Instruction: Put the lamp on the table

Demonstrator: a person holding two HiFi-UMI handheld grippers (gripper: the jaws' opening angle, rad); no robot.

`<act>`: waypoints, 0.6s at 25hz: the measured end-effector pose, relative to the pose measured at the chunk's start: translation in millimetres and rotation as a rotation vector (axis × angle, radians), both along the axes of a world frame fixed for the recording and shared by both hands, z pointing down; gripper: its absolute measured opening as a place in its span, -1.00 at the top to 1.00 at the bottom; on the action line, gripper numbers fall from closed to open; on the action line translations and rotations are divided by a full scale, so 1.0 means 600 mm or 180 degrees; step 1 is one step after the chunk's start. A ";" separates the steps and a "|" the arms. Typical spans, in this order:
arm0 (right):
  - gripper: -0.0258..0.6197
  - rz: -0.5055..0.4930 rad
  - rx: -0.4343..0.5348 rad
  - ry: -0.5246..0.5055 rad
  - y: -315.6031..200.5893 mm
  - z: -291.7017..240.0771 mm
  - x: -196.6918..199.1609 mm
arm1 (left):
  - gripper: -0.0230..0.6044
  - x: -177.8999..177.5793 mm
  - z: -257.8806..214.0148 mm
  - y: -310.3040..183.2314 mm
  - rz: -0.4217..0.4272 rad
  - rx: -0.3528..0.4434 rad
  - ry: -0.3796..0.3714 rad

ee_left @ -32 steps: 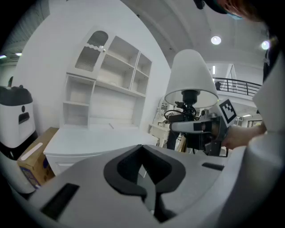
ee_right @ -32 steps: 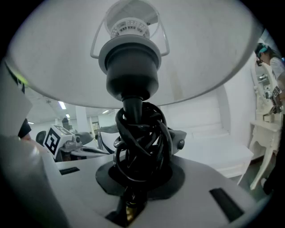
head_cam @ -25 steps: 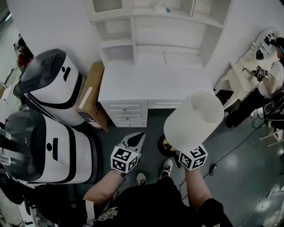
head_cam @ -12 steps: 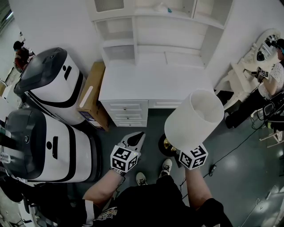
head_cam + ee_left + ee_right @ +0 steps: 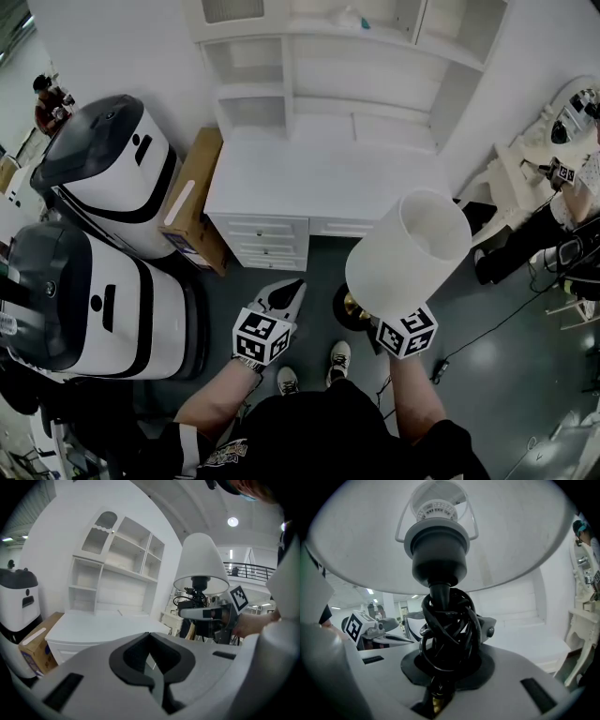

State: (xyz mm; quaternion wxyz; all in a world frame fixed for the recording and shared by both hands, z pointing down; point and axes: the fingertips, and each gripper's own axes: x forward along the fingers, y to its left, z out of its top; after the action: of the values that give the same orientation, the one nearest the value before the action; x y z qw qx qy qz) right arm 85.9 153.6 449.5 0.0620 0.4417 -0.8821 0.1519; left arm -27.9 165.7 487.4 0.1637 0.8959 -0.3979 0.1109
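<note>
The lamp has a white shade (image 5: 408,251) and a round dark base (image 5: 348,307) with a gold stem, and it is held tilted above the floor in front of the white table (image 5: 319,176). My right gripper (image 5: 384,323) is shut on the lamp stem (image 5: 440,597), which has a black cord (image 5: 450,630) coiled round it; the shade (image 5: 440,531) fills the view above. My left gripper (image 5: 286,295) hangs shut and empty to the left of the lamp. The left gripper view shows the shade (image 5: 200,559) with the right gripper (image 5: 201,613) under it.
Two large white-and-black machines (image 5: 108,183) (image 5: 94,309) stand at the left, with a cardboard box (image 5: 192,202) against the table's left side. White shelves (image 5: 328,75) rise from the back of the table. A white vanity (image 5: 525,159) and a cable (image 5: 487,323) are at the right.
The lamp and both grippers keep their places. The view has shifted slightly, and the person's feet have moved a little on the floor.
</note>
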 end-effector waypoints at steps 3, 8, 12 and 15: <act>0.70 -0.0070 0.0006 -0.0018 -0.027 -0.002 0.019 | 0.91 0.017 -0.001 -0.019 -0.0089 -0.0004 -0.0014; 0.70 -0.0207 0.0024 -0.0007 -0.066 -0.004 0.049 | 0.91 0.046 -0.002 -0.047 -0.0241 -0.0002 -0.0027; 0.70 -0.0301 0.0043 0.0005 -0.097 -0.005 0.082 | 0.91 0.078 -0.002 -0.069 -0.0337 0.0008 -0.0039; 0.70 -0.0364 0.0058 0.0013 -0.119 -0.007 0.104 | 0.91 0.100 -0.003 -0.087 -0.0407 0.0015 -0.0044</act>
State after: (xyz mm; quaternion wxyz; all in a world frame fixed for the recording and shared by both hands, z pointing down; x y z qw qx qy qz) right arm 148.4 82.3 445.5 0.0682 0.3914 -0.9071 0.1391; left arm 31.8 113.7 485.9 0.1655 0.8682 -0.4558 0.1055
